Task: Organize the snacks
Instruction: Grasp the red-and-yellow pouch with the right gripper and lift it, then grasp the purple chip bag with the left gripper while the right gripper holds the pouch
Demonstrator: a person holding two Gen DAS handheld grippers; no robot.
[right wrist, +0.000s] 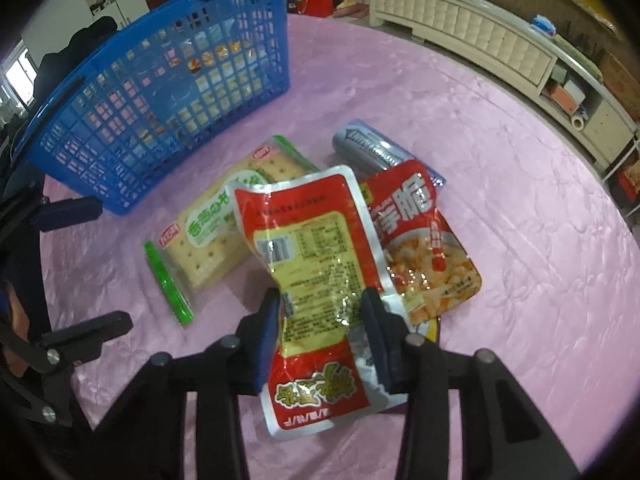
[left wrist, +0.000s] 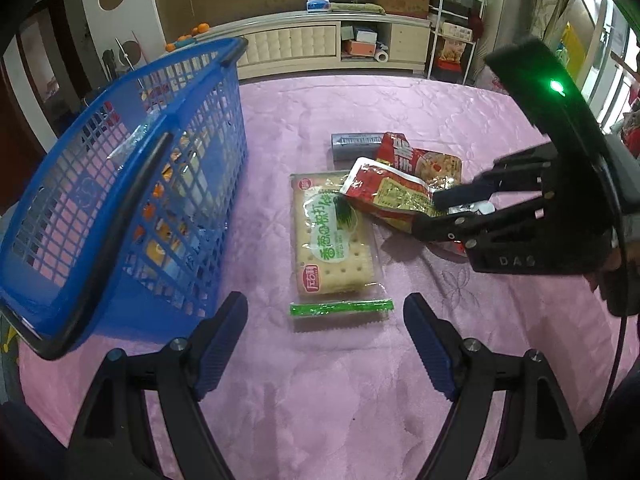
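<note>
My right gripper (right wrist: pixel 320 308) is shut on a red and yellow snack pouch (right wrist: pixel 316 248), holding it by its middle just above the table; it also shows in the left wrist view (left wrist: pixel 384 192). Under it lie a cracker pack with green print (left wrist: pixel 332 248) (right wrist: pixel 216 224), a red chip bag (left wrist: pixel 424 160) (right wrist: pixel 424 248) and a grey wrapped bar (left wrist: pixel 356 144) (right wrist: pixel 372 148). A blue mesh basket (left wrist: pixel 132 184) (right wrist: pixel 160 92) stands to the left with several snacks inside. My left gripper (left wrist: pixel 326 344) is open and empty, just short of the cracker pack.
The table has a pink cloth (left wrist: pixel 400 400) (right wrist: pixel 520 280). A white cabinet (left wrist: pixel 320 44) (right wrist: pixel 480 36) runs along the far wall. The right gripper body (left wrist: pixel 540 208) hangs over the table's right side.
</note>
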